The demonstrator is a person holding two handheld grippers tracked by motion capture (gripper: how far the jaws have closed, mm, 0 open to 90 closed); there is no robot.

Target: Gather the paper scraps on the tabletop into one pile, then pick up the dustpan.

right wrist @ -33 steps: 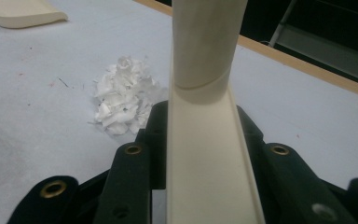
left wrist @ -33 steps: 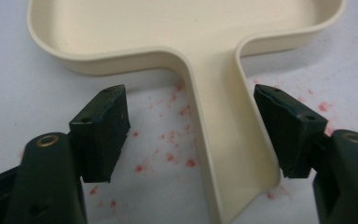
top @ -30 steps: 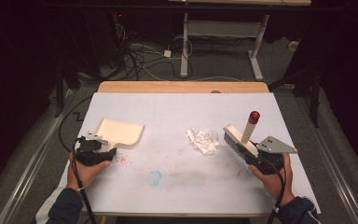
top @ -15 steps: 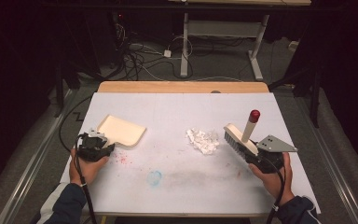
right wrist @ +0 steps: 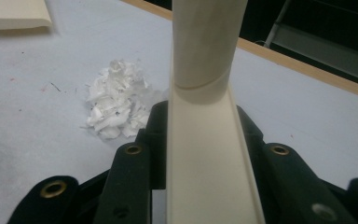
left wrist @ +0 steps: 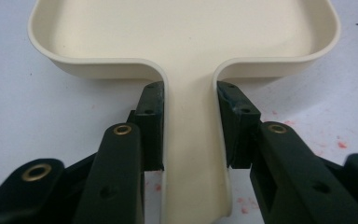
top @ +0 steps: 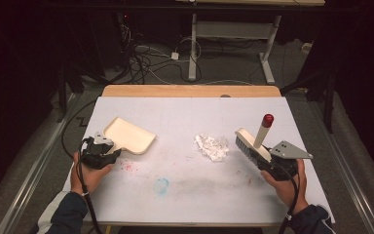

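Left gripper is clamped on the dustpan handle: in the left gripper view both pads sit flush against the sides of the cream stem, no gap either side. The jaws have just been closing, and the handle is between them. I see the pan flat on the table, left half, open mouth pointing toward the middle.

Right gripper is pinching the brush by its cream back; in the right gripper view the body runs straight up between the jaws, pressed on both sides. The bristle end points at the scrap pile, and the handle with the red tip angles up and away.

Shredded white paper is heaped near table centre, just left of the bristles (touching or not, I can't tell from above). It is well apart from the dustpan. A blue smudge and red specks mark the near side of the table.
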